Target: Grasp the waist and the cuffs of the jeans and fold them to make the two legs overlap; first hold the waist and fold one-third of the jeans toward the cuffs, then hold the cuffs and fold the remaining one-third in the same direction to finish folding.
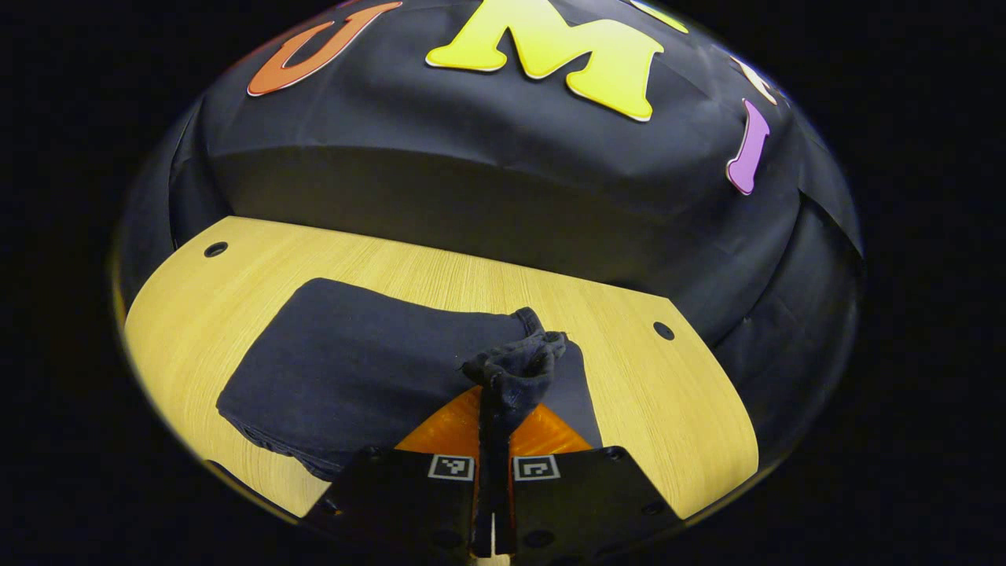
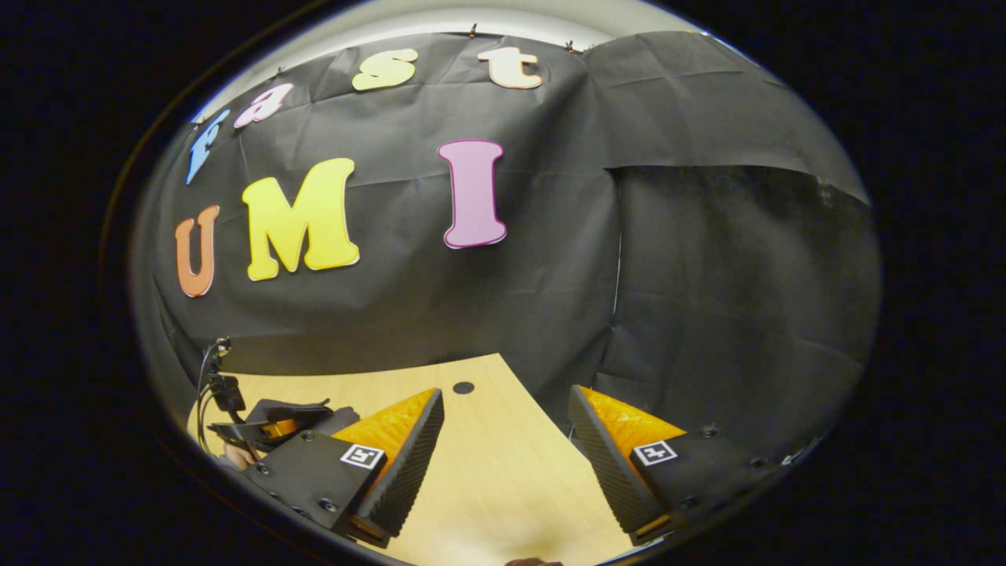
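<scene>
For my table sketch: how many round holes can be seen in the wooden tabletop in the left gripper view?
2. One hole lies near the far left corner of the tabletop; the other hole lies near the far right edge, beyond the jeans. The jeans may hide more.

Jeans (image 1: 354, 354) dark navy, maybe black; table (image 1: 668, 393) pale wood grain.

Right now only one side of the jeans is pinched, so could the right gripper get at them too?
Probably yes: the right gripper is open over bare table, with nothing between its fingers.
</scene>
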